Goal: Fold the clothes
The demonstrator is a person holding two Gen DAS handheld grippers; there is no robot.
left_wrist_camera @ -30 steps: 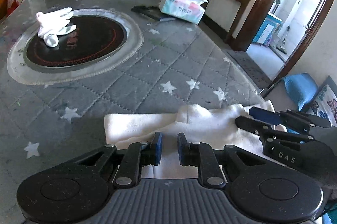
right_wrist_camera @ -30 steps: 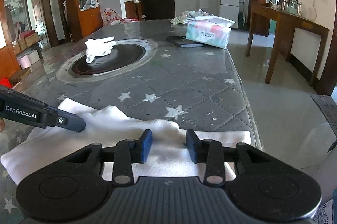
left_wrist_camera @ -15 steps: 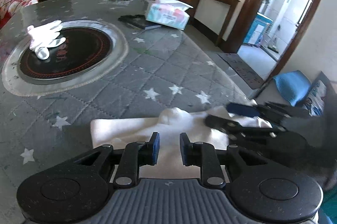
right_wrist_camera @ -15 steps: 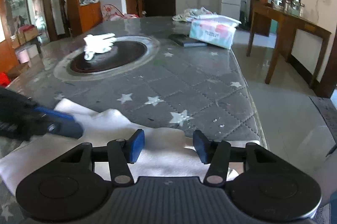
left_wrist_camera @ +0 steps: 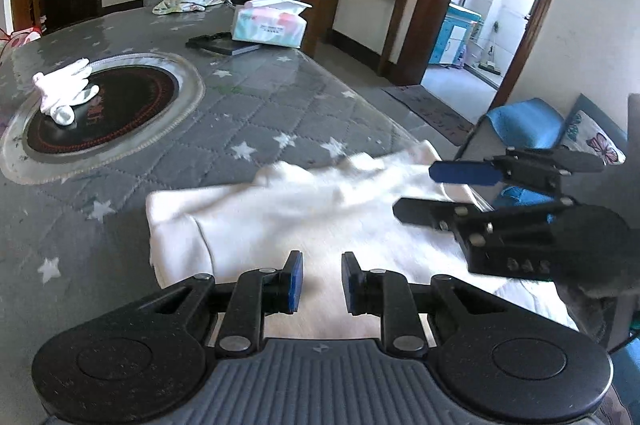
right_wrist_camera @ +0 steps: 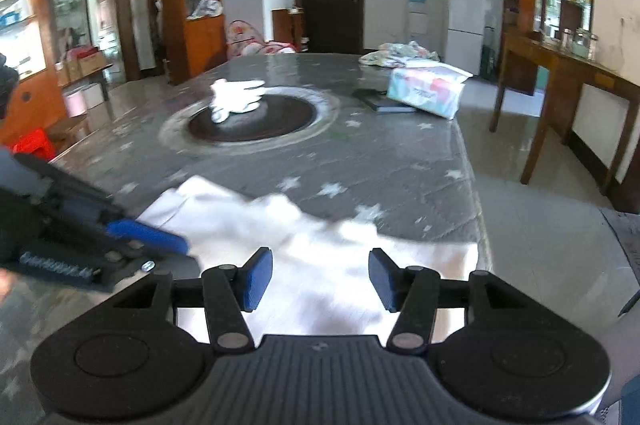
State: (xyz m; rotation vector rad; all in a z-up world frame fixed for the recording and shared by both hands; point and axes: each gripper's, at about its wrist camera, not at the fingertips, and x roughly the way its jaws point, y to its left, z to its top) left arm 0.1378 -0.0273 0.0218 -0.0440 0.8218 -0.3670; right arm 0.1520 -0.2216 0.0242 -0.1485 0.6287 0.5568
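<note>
One white garment [left_wrist_camera: 304, 221] lay flat on the gray table [left_wrist_camera: 256, 113], directly beneath both grippers. The left gripper [left_wrist_camera: 320, 281] was released, pads apart, holding nothing. The right gripper [right_wrist_camera: 320, 279] was spread wide, also empty. Ahead lay one pair of white gloves [left_wrist_camera: 64, 93] and one tissue pack [left_wrist_camera: 272, 23].

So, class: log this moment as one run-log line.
task: fold clothes | white garment flat on table, near edge | left gripper open above it | right gripper open, grips nothing
</note>
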